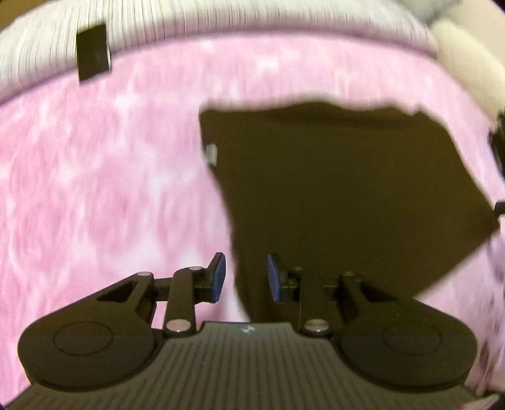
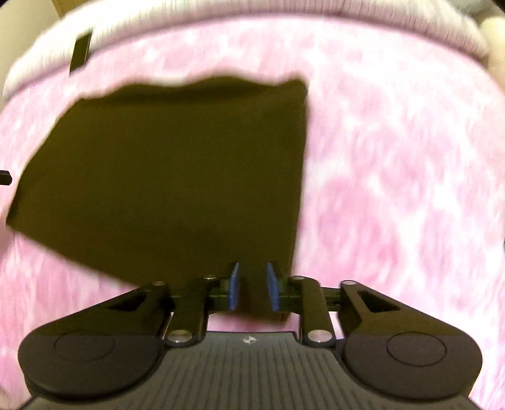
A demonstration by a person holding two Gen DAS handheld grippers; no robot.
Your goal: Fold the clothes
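Nearest the lens in the left wrist view, the left claw (image 1: 246, 277) shows its black linkage arms and ribbed grey body, pitched steeply downward. Its blue pads (image 1: 219, 277) stand a moderate gap apart. The near edge of the dark olive-brown folded cloth garment (image 1: 347, 195) runs down between them, yet neither pad visibly presses on it, so the claw reads as loosely open around the edge and not gripping.

In the right wrist view, the right claw (image 2: 252, 287) is angled down in the same steep way. Its blue pads (image 2: 234, 287) are narrowly parted, with the near right corner of the garment (image 2: 176, 176) lying in the gap. A sliver of space shows beside each pad, so this claw grips nothing either.

The garment lies flat as a rough rectangle on a fluffy mottled pink blanket (image 1: 94, 189), which covers most of the surface in both views. Its far edge is wavy, and a small pale tag (image 1: 210, 154) shows at its left edge in the left view. Beyond the blanket runs a white ribbed fabric band (image 1: 221, 19), and a small flat black rectangular object (image 1: 93, 50) sits where the band meets the blanket. Both pictures are smeared with blur.
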